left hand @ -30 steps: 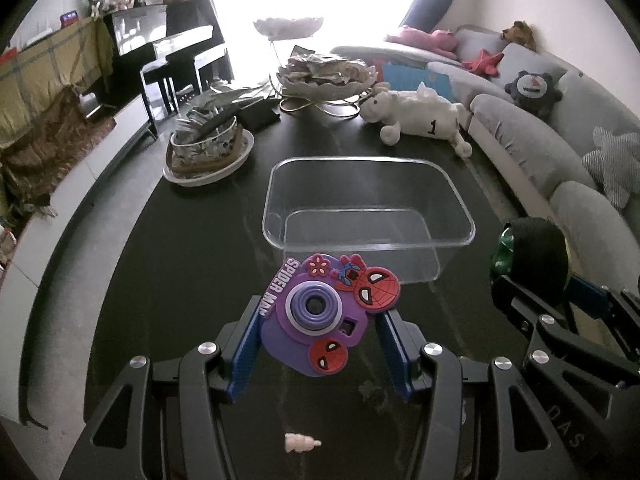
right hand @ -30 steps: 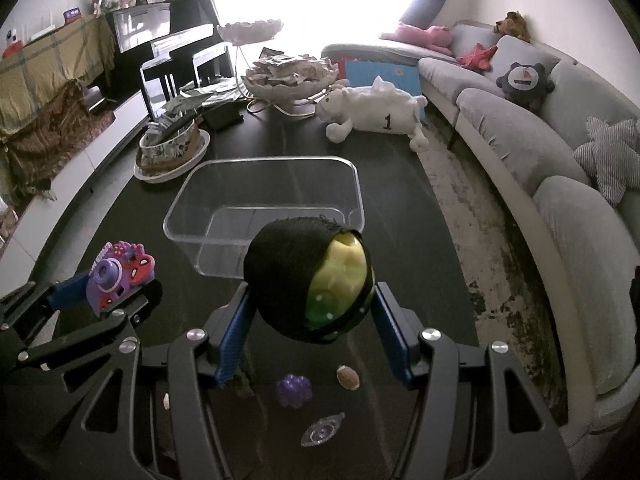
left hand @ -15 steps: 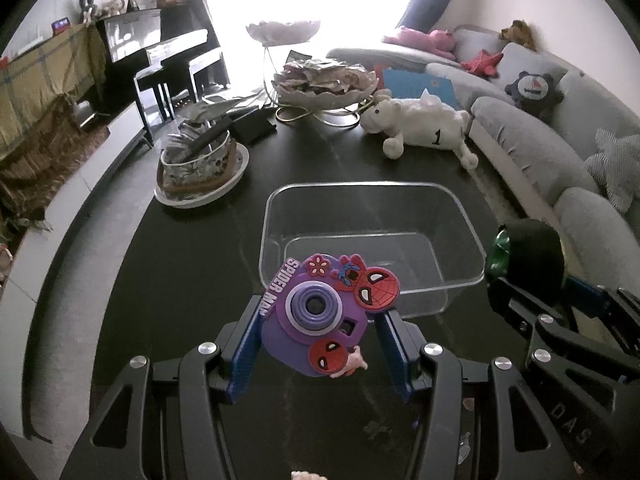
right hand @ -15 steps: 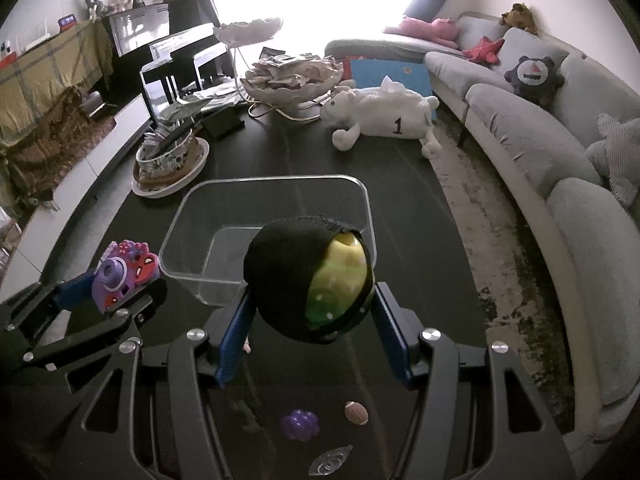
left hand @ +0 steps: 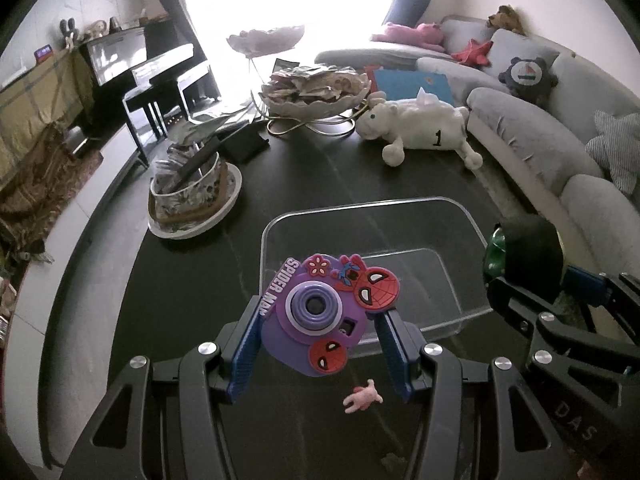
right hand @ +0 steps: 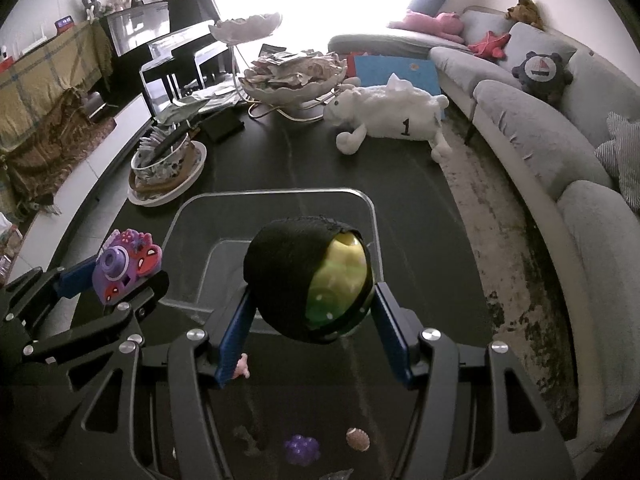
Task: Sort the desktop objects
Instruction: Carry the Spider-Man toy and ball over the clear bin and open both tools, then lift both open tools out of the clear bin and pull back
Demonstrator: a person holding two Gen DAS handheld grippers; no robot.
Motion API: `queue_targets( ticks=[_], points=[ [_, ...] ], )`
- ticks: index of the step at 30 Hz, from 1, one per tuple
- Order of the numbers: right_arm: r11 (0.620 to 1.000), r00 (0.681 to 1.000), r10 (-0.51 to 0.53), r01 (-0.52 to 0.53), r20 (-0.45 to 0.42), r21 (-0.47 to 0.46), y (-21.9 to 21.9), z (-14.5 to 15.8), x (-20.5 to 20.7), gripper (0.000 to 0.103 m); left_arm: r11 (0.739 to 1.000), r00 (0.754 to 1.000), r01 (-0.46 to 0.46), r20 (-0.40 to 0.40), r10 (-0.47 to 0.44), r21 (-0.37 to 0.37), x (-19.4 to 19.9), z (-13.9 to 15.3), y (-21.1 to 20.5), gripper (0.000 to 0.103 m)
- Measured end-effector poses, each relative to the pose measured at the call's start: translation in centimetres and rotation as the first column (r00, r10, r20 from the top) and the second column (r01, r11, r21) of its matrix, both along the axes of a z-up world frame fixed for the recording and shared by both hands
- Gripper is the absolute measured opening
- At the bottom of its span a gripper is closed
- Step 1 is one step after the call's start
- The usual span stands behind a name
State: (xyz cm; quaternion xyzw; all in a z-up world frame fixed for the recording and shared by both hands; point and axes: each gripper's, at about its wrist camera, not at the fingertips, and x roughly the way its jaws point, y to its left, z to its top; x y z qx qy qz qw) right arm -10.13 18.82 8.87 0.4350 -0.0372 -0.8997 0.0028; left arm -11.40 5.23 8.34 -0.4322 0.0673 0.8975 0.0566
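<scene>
Right now both tongs are loaded. The left tongs (left hand: 320,320) are clamped on a purple toy camera with red spider-mask badges (left hand: 322,314), their blue pads pressed against its two sides, holding it up over the near left corner of the clear rectangular plastic bin (left hand: 468,216). The right tongs (right hand: 312,304) grip a round ball, yellow-green with a black fabric cover over most of it (right hand: 308,276), held in front of the same bin's near wall. The bin sits on the dark desk (left hand: 328,168) with nothing inside that I can see.

On the desk below the tongs lie small bits: a tiny pink figure (left hand: 362,396), a little purple cluster like a bunch of grapes (right hand: 302,449) and a small brown shell (right hand: 357,438) just beside it.

Further back a white plush sheep marked with a 1 (left hand: 420,128) lies on its side, a white petal-shaped bowl heaped with wrappers (left hand: 312,92) stands on a gold wire stand, and a patterned bowl on a white plate (left hand: 192,196) sits toward the left edge. A grey sofa (left hand: 532,136) curves along the right.
</scene>
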Motion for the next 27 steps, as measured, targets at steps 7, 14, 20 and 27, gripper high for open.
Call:
queue_targets(
  ticks=[7,14,20,27],
  points=[
    [1.0,1.0,0.011,-0.011,0.019,0.004,-0.1,-0.8,-2.0,0.057,1.0,1.0,-0.001,0.022,0.001,0.0,-2.1,-1.0,-0.1,0.05],
    [1.0,0.998,0.018,-0.017,0.062,-0.004,0.2,-1.9,-4.1,0.058,1.0,0.999,-0.008,0.039,0.009,-0.012,-4.0,-2.0,0.1,0.053],
    [1.0,0.998,0.008,-0.009,0.068,0.009,0.3,-2.2,-4.7,0.059,0.999,0.996,-0.007,0.088,0.004,0.038,-4.9,-2.6,-0.3,0.057],
    [1.0,0.999,0.014,-0.014,0.043,0.013,0.4,-1.2,-3.9,0.059,1.0,0.998,0.005,0.058,-0.005,0.014,-4.1,-1.6,-0.2,0.062]
  ],
)
